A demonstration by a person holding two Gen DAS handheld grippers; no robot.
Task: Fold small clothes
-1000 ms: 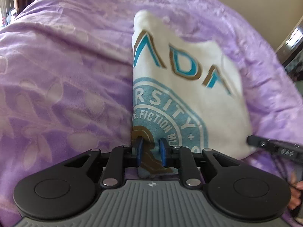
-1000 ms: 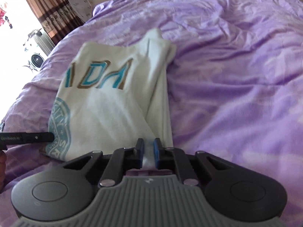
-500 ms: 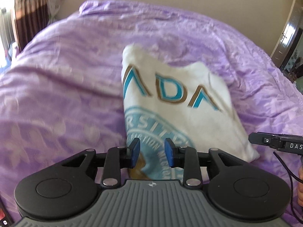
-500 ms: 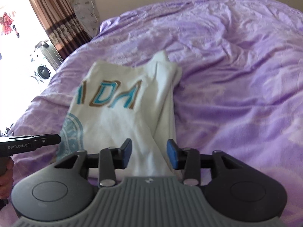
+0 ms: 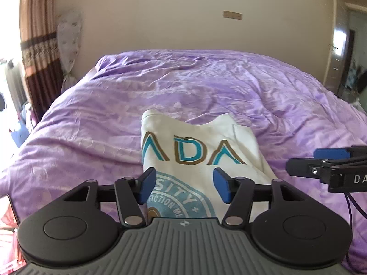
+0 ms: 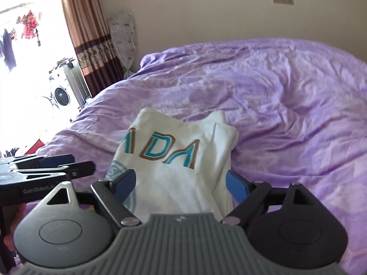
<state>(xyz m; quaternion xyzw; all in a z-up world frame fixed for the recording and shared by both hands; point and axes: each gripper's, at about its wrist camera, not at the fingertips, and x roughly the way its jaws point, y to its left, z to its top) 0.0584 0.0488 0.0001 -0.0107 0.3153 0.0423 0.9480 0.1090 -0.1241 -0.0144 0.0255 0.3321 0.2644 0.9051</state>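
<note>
So we've got the white tee [image 5: 201,146] folded narrow on the purple bedspread [image 5: 91,137]; both tongs, left gripper [image 5: 184,189] and right gripper [image 6: 181,186], have just been opening and now gape empty. Probably one more fold left.

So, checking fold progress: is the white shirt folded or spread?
Folded: the white shirt lies as a narrow panel, its side turned under, cropping the printed lettering.
</note>
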